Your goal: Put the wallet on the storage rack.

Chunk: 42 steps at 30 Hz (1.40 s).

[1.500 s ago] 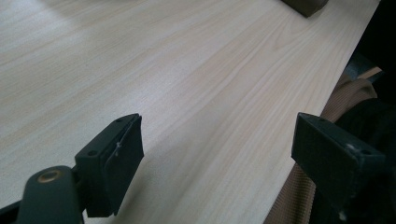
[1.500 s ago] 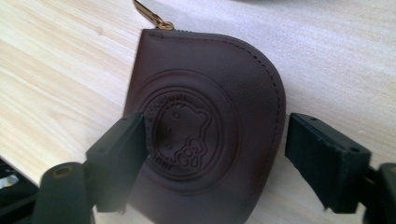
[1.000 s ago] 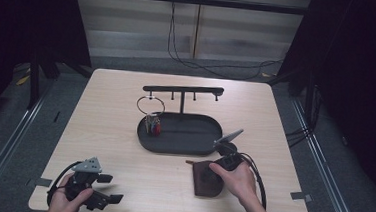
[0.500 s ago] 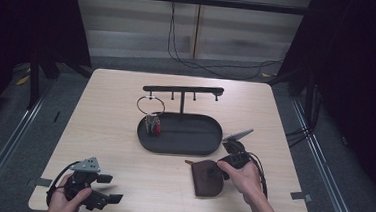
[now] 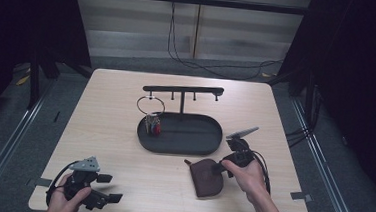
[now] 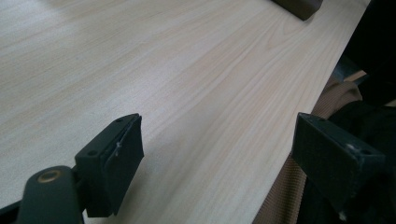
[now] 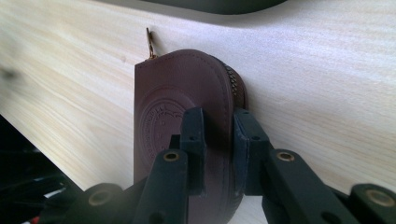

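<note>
Dark room all round, black curtains left and right, grey floor with loose cables beyond a pale wooden table [image 5: 123, 146] with rounded corners. Far of centre on it, a black oval tray [image 5: 193, 147] with a low rim, carrying a T-shaped stand [image 5: 183, 90] with small pegs under its crossbar. Inside the tray at its left end, a bunch of keys [image 5: 153, 123] with a red tag, upright under a large wire ring [image 5: 151, 105]; otherwise bare tray floor. Near and right of the tray, just off its rim, a dark brown leather pouch [image 5: 207, 177], flat on the wood. Seen close in the right gripper view [image 7: 187, 116]: reddish-brown leather, rounded at one end and squared at the other, a round embossed seal on the face, a zip running along the curved edge, a small brass pull sticking out at the far corner. Right gripper [image 5: 220, 169] clamped on the pouch's edge, jaws having just been closing, one pad on the sealed face and the other against the zip side, leather pinched between them [image 7: 218, 154]; held by the right hand [image 5: 246, 177] at the near right of the table, cable trailing. Left gripper [image 5: 104, 188] resting at the near left corner in the left hand [image 5: 66, 200], jaws wide apart over bare wood with nothing between them [image 6: 215, 154], well apart from pouch and tray.
</note>
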Motion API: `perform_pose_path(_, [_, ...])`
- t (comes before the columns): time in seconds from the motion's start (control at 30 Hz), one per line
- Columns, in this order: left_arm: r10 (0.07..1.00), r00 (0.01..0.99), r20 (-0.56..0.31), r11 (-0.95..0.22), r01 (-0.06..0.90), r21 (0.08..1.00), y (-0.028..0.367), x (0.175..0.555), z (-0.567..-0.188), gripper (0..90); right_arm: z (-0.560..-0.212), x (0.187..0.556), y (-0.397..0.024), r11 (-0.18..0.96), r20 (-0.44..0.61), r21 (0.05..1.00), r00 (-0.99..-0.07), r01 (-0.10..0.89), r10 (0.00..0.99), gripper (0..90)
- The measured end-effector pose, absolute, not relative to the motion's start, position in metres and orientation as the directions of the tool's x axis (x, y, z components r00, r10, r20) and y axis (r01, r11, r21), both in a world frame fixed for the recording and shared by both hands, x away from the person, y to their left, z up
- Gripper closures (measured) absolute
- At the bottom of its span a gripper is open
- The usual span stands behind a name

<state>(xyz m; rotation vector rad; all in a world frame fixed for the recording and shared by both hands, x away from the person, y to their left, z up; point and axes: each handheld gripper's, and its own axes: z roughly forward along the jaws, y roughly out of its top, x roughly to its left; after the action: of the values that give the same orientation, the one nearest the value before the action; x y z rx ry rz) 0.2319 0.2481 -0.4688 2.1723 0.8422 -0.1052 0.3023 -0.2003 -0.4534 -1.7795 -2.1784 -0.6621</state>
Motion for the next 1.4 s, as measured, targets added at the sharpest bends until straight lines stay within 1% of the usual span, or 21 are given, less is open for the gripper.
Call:
perform_pose_path(0.13, [0.539,0.771,-0.339,-0.466,0.608,0.643,0.248,0.233,-0.469,16.6,-0.449,0.301,-0.199,0.167,0.448,0.194,-0.239,0.967,0.862,77.3])
perform_pose_path(0.2, [0.534,0.774,-0.339,-0.469,0.606,0.643,0.248,0.234,-0.469,16.6,-0.444,0.301,-0.199,0.171,0.446,0.209,-0.249,0.963,0.860,81.2])
perform_pose_path(0.4, [0.534,0.775,-0.338,-0.470,0.605,0.643,0.248,0.234,-0.469,16.6,-0.434,0.302,-0.195,0.189,0.432,0.232,-0.275,0.954,0.859,83.5])
perform_pose_path(0.77, [0.548,0.764,-0.341,-0.457,0.615,0.643,0.249,0.235,-0.469,16.6,-0.415,0.304,-0.185,0.236,0.361,0.255,-0.319,0.938,0.876,85.1])
perform_pose_path(0.8, [0.547,0.766,-0.337,-0.458,0.611,0.645,0.250,0.235,-0.469,16.7,-0.412,0.305,-0.183,0.260,0.344,0.255,-0.339,0.931,0.876,85.0])
perform_pose_path(0.97, [0.546,0.767,-0.338,-0.455,0.610,0.649,0.250,0.234,-0.468,16.7,-0.403,0.306,-0.180,0.291,0.298,0.252,-0.360,0.923,0.884,84.9])
perform_pose_path(1.4, [0.549,0.765,-0.337,-0.454,0.612,0.648,0.250,0.234,-0.468,16.7,-0.380,0.312,-0.179,0.308,0.220,0.233,-0.358,0.923,0.907,84.7])
